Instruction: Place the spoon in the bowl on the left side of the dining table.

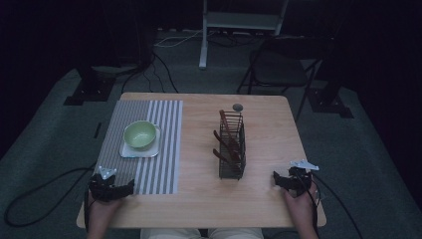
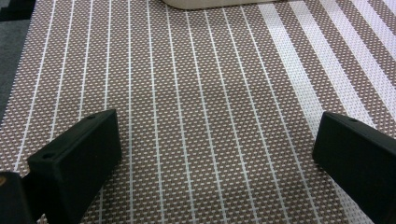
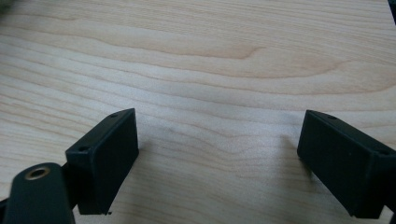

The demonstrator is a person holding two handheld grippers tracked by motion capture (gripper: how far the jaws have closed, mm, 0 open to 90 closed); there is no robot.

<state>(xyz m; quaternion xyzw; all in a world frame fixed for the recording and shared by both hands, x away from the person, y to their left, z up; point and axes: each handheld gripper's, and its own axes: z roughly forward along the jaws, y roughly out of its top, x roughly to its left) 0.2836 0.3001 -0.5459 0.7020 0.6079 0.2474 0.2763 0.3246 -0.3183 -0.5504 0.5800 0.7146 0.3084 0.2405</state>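
My left gripper (image 1: 130, 185) rests at the near left corner of the table, over the near end of a striped placemat (image 1: 149, 149). Its jaws stand wide apart, open, with only the woven mat (image 2: 210, 116) between them. My right gripper (image 1: 275, 177) sits at the near right on the bare wooden table (image 1: 199, 199), also open, nothing between its fingers (image 3: 105, 158). A green bowl (image 1: 140, 134) stands on a white square plate (image 1: 152, 151) on the mat. A black wire basket (image 1: 232, 149) at mid table holds brown utensils (image 1: 226, 142).
A small grey round object (image 1: 238, 107) lies near the table's far edge behind the basket. A folding chair (image 1: 278, 67) and stand legs are on the carpet beyond the table. Cables trail from both grippers over the floor.
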